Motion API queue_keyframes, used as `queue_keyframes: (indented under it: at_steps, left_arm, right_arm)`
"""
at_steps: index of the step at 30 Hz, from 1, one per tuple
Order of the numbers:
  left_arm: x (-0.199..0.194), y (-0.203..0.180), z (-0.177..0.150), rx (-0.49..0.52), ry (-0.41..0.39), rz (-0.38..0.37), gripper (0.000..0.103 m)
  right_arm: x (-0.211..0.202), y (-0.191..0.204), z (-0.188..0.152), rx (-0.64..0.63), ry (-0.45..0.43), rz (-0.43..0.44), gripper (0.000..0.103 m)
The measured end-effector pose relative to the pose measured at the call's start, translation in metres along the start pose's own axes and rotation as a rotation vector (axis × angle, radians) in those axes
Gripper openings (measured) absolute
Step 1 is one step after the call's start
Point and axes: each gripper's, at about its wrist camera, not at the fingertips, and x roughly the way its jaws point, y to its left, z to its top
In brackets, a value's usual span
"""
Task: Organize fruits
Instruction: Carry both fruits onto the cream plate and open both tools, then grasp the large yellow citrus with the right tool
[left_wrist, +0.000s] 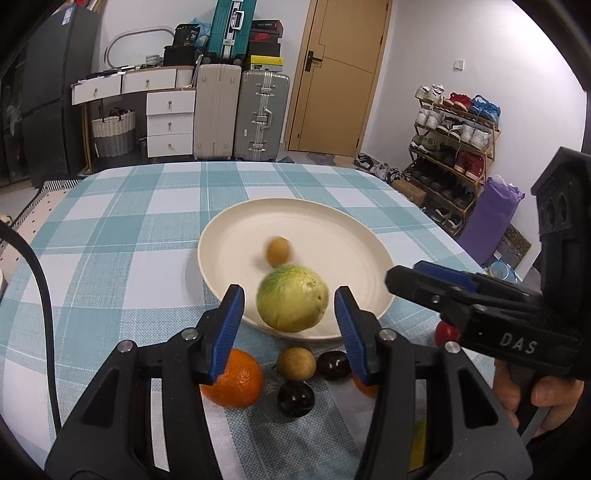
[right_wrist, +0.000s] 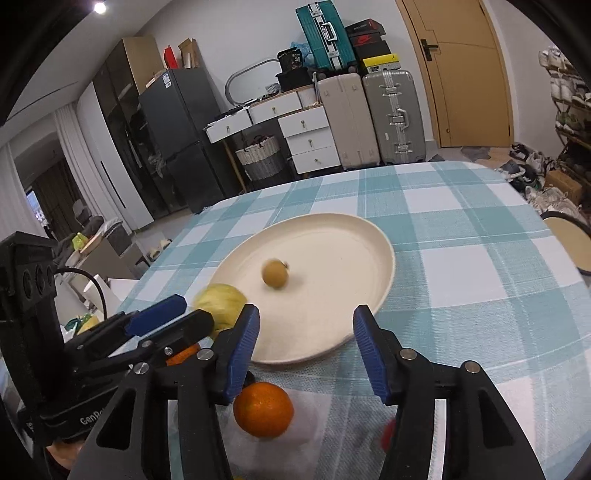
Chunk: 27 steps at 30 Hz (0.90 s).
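Two claws hang low over our checked bench (left_wrist: 110, 229), both angled down toward the cream plate (left_wrist: 229, 225) where we are gathering the fruit. On its near edge sits the big green-yellow fruit (left_wrist: 292, 298), blurred, between the blue pads of our left claw (left_wrist: 290, 314), which stand clear of it and hold nothing. Beyond it the small tan fruit (right_wrist: 275, 273) lies near the plate's middle, also blurred, likely rolling. Our right claw (right_wrist: 304, 339) gapes about halfway over the near rim, empty. We judge the job barely begun: two oranges (left_wrist: 234, 380), another tan fruit (left_wrist: 296, 363), two dark plums (left_wrist: 295, 398) and a red fruit (left_wrist: 445, 332) wait on the cloth. Best to let the rolling fruits settle, then take the nearest orange squarely across its middle. A hand (left_wrist: 535, 398) grips the right tool's handle.
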Motion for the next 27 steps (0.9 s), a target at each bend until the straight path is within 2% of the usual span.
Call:
queue_keyframes:
  at_steps: [1, 2, 3, 5, 7, 9, 10, 15, 27]
  left_arm:
    - [-0.001, 0.000, 0.000, -0.004, 0.010, -0.003, 0.053]
    - [-0.004, 0.001, -0.001, -0.009, 0.013, -0.011, 0.058]
    - [-0.008, 0.001, -0.001, -0.014, 0.010, -0.013, 0.061]
    - [-0.018, 0.001, -0.001, -0.009, -0.006, -0.008, 0.075]
    - [-0.030, -0.001, -0.003, 0.004, -0.024, 0.001, 0.087]
    - [-0.042, -0.002, -0.007, 0.022, -0.041, 0.006, 0.093]
    - [-0.048, -0.003, -0.009, 0.032, -0.041, 0.014, 0.103]
    - [-0.075, -0.003, -0.020, 0.033, -0.044, 0.045, 0.103]
    - [-0.118, -0.003, -0.048, 0.039, -0.049, 0.060, 0.103]
  right_arm:
    - [-0.003, 0.000, -0.001, 0.000, -0.002, -0.002, 0.070]
    - [-0.007, -0.002, -0.002, 0.002, -0.002, -0.008, 0.082]
    - [-0.010, -0.002, -0.003, 0.003, -0.006, -0.012, 0.089]
    - [-0.020, -0.006, -0.006, 0.009, -0.017, -0.018, 0.091]
    - [-0.027, -0.007, -0.008, 0.014, -0.012, -0.024, 0.099]
    - [-0.034, -0.009, -0.011, 0.016, -0.014, -0.043, 0.103]
    - [-0.038, -0.010, -0.012, 0.015, -0.013, -0.053, 0.103]
    - [-0.058, -0.012, -0.020, 0.039, -0.015, -0.039, 0.103]
    - [-0.080, 0.012, -0.054, -0.049, 0.027, -0.024, 0.103]
